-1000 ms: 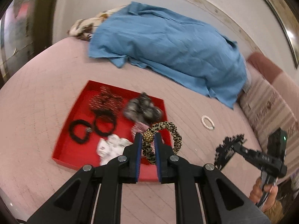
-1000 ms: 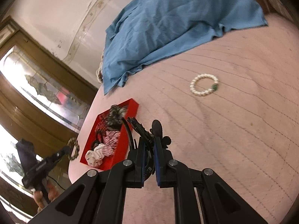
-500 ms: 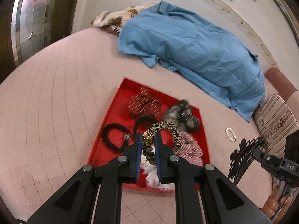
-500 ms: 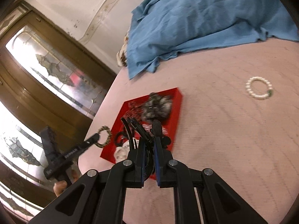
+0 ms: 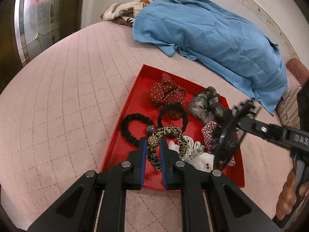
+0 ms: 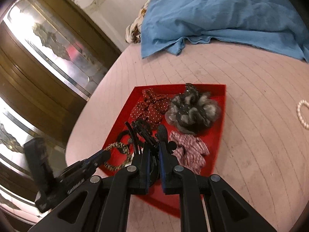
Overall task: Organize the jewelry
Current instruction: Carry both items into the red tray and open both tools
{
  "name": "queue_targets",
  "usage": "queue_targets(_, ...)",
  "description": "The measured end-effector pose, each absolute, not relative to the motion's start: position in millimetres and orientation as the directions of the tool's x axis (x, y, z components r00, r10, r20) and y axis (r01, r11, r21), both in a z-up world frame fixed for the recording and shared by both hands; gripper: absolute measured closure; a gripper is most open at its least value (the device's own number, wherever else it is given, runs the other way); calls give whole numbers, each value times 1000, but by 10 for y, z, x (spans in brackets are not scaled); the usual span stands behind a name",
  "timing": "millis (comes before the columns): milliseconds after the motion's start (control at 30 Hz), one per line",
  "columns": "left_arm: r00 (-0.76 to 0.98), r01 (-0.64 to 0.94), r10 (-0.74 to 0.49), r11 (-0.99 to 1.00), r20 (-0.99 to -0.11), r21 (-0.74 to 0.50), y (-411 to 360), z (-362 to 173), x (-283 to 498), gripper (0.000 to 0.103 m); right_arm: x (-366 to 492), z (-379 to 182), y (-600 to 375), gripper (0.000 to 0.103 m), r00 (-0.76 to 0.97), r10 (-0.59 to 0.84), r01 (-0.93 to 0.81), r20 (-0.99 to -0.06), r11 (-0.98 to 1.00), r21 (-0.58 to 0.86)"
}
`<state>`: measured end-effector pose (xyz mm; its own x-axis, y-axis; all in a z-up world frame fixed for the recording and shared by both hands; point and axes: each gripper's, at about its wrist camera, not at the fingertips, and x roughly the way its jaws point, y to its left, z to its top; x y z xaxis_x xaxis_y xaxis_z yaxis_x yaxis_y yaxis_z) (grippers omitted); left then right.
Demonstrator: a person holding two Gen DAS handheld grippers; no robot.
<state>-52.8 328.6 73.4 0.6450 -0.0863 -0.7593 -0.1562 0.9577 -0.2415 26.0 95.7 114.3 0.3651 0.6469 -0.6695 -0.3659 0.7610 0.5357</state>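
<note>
While clamped, hair claw (image 6: pixel 143 133) points forward

Glossy red tray (image 5: pixel 135 96), quilted matt pink bedspread (image 5: pixel 67 87), crumpled blue cloth (image 5: pixel 212 34)

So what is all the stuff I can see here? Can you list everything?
red tray: 1, red, on the pink bed cover
polka-dot scrunchie: 1, dark red with white dots, far end of tray
grey scrunchie: 1, grey and black, far right of tray
checked scrunchie: 1, red and white, near right of tray
black hair ties: 2, black, left and middle of tray
white scrunchie: 1, white, near end of tray
leopard scrunchie: 1, tan and black, held over tray
black hair claw: 1, black, held over tray
pearl bracelet: 1, white, on bed right of tray
blue cloth: 1, blue, far side of bed
patterned fabric: 1, cream and brown, under the cloth
left gripper: fingers shut on leopard scrunchie
right gripper: fingers shut on black hair claw
</note>
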Motion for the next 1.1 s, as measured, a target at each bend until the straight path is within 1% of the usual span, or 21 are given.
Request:
queue_targets(267,620,-155,-75,964,-781,-215,3249,660,-466,90,603,998,1282,94,351,568,-362,-744,815,452)
queue_targets(567,619,-152,-91,961,-780,-232,3283,645,-446,90,743,887,1403,93,348,534,-344,-770,837,426)
queue_targets(700,639,-149,-104,955,-762,-255,3308,687,-474,90,733,884,1412,91,360,528,-341,-769,842,419)
queue_targets(733,645,-148,-108,954,-757,-262,3314,699,-484,86,733,882,1420,91,362,529,-341,-768,842,419)
queue_targets(767,649,-147,-109,953,-753,-265,3316,706,-489,78,729,883,1423,90,365,529,-340,-766,842,420)
queue_targets(800,657,-148,-109,952,-746,-269,3320,724,-502,73,725,884,1425,89,368,528,-337,-765,843,420)
queue_targets(833,664,-149,-107,951,-740,-270,3323,737,-514,65,720,882,1422,87,374,524,-330,-765,846,419)
queue_targets(867,670,-150,-105,951,-735,-272,3322,750,-523,62,719,882,1411,81,376,526,-326,-763,846,423)
queue_targets(900,680,-148,-108,949,-725,-280,3330,770,-539,62,715,886,1399,77,379,530,-322,-759,844,429)
queue_targets(967,685,-148,-111,946,-720,-288,3336,782,-543,59,695,904,1383,76,385,533,-321,-753,842,433)
queue_targets(1100,681,-163,-97,946,-726,-279,3340,768,-531,59,631,972,1347,76,397,535,-333,-745,841,426)
